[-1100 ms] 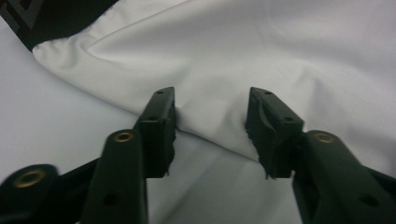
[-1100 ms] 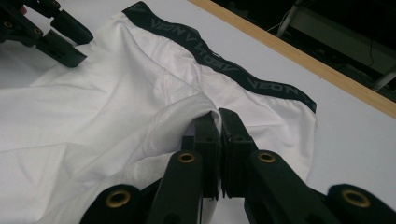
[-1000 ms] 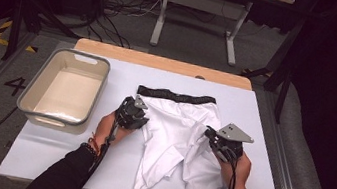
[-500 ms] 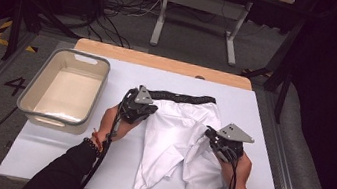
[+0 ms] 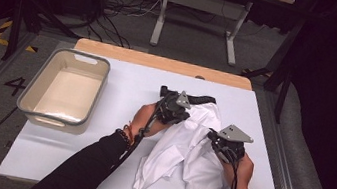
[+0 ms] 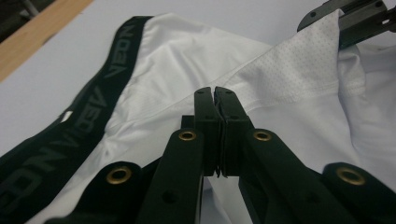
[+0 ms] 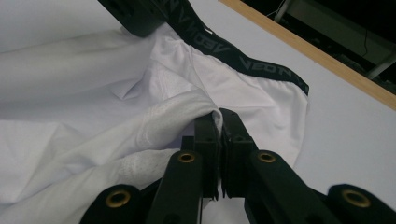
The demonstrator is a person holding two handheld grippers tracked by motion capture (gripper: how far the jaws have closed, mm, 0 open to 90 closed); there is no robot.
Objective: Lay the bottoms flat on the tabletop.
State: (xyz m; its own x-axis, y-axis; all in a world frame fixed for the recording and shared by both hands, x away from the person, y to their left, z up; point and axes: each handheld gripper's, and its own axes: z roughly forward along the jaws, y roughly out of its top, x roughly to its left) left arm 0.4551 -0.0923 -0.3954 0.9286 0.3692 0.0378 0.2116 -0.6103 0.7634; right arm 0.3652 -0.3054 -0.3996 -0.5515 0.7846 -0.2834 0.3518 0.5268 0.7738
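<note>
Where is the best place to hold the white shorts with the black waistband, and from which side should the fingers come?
Grip the black elastic waistband of the white fabric shorts, coming from the table's far edge. It is the firmest, thickest band and lies flat there; the legs are crumpled.

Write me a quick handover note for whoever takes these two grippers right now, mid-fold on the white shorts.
Left gripper: shut on the white shorts, pinching fabric near the black waistband, lifted over toward the right.
Right gripper: shut on the shorts' right edge, on the table.
Shorts: centre-right of the table, bunched. Grey bin stands at the left.
Done: left side is picked up and partly carried across.
Left: probably lay the fold down, smooth, finish folding.
</note>
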